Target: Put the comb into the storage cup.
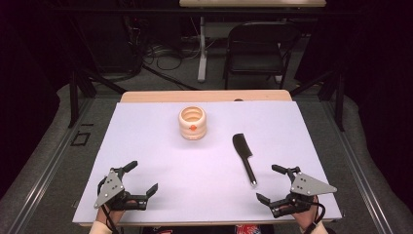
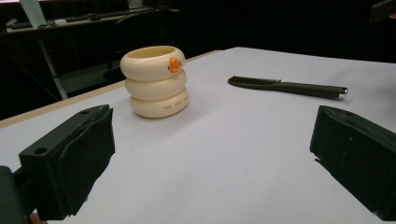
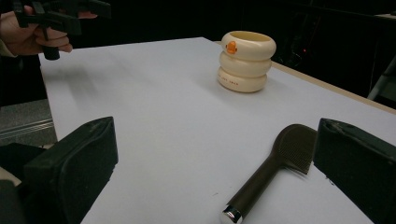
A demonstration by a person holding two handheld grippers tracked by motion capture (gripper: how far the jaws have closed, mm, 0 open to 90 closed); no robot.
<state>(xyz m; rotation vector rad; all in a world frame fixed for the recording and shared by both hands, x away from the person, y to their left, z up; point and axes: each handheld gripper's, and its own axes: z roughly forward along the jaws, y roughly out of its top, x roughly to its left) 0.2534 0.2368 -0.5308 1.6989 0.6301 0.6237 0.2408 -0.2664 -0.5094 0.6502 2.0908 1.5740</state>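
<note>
Black comb lying flat at one o'clock from table centre, handle pointing toward the right gripper, easing a pickup. Cream ringed cup standing upright at twelve, mouth up for receiving. Left gripper waiting at seven; both sets of jaws gaping wide, gripping nothing.

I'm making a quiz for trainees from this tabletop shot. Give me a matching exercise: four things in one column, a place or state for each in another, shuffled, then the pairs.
Things:
1. cream holder
2. black brush
3. left gripper
4. folding chair

Places or states:
A. on the floor beyond the table
B. lying flat, close to the right gripper
C. upright, mid-table toward the far edge
D. open, empty, at the near left corner

Pairs: 1-C, 2-B, 3-D, 4-A
</note>
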